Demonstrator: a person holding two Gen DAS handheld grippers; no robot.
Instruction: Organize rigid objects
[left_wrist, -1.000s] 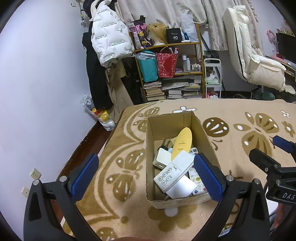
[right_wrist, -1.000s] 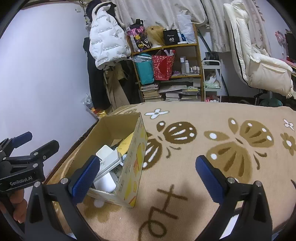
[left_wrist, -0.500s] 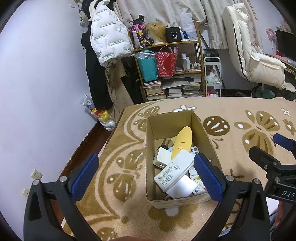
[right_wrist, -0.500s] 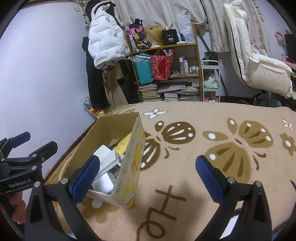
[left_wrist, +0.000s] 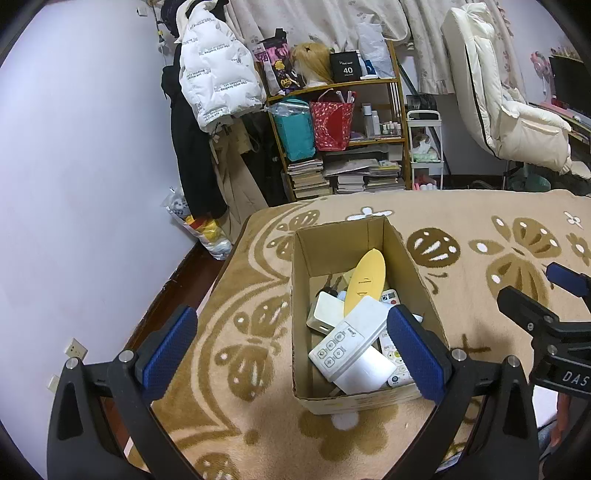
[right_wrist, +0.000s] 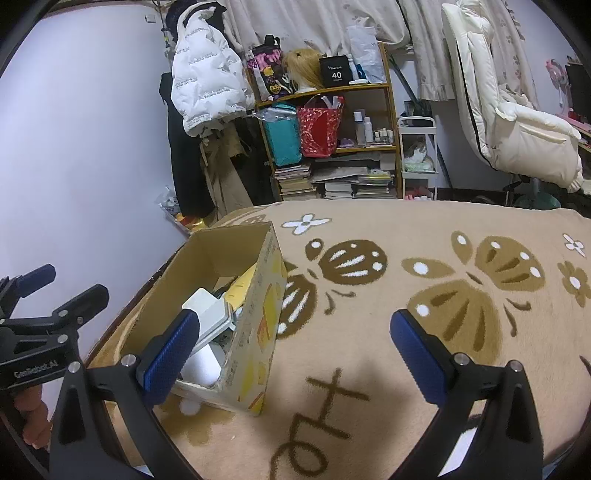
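- Beige blanket (left_wrist: 461, 221) with brown butterfly and white flower patterns is seen filling the lower and right parts of both views; a lilac wall is seen at the left.
- At the top centre of both views a wooden shelf (right_wrist: 369, 86) is shown, loaded with a red bag, a teal bag and stacked books; a white puffer jacket (left_wrist: 216, 79) is hung at the upper left, and a cream chair (right_wrist: 517, 122) is placed at the upper right.
- An open cardboard box (left_wrist: 301, 280) is set on the blanket, at the centre of the left wrist view and at the lower left of the right wrist view.
- Inside the box a yellow oval object (left_wrist: 365, 280) is leaned over a white remote control (left_wrist: 349, 341), with a white block (left_wrist: 325, 312) beside them and further remotes underneath.
- The left claw (left_wrist: 291, 350) is held wide open and empty, above the near end of the box.
- The right claw (right_wrist: 291, 352) is likewise spread wide and empty, above the blanket at the box's right side.
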